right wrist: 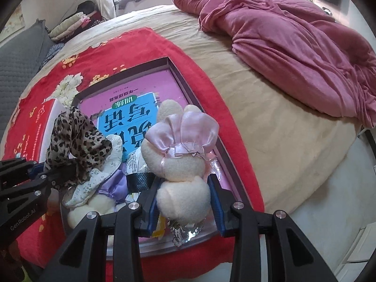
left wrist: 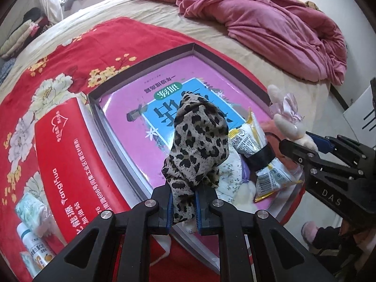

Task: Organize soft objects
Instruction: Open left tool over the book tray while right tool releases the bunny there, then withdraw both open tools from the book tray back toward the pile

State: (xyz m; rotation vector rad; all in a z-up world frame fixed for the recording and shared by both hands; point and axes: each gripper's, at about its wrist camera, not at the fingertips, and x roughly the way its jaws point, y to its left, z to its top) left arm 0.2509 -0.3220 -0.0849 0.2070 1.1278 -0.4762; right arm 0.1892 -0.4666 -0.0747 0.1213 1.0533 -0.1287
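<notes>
Leopard-print fabric piece, tan with black spots (left wrist: 197,145): bunched upright, its lower end pinched between the blue pads of the left tool (left wrist: 183,208), raised over the near part of the tray. Cream plush rabbit with pink satin ears and bow (right wrist: 181,164): body clamped between the blue pads of the right tool (right wrist: 184,202), ears up, over the near right corner of the tray. Shallow dark-rimmed rectangular tray (left wrist: 141,60): lies on the red blanket; holds a pink-and-blue book printed with large characters (left wrist: 131,104), flat on its floor. Also in the tray, at the near end: a second cream plush toy in floral and lilac cloth (right wrist: 103,183), lying down; a crinkled white-and-yellow snack packet wrapped with a black band (left wrist: 260,155), lying beside that toy. Red box with white lettering (left wrist: 63,164): just left of the tray, touching its rim. Red floral blanket (left wrist: 77,44): spread over the beige bed (right wrist: 282,136). Rumpled pink quilt (right wrist: 293,40): heaped on the far side of the bed, well apart from the tray.
</notes>
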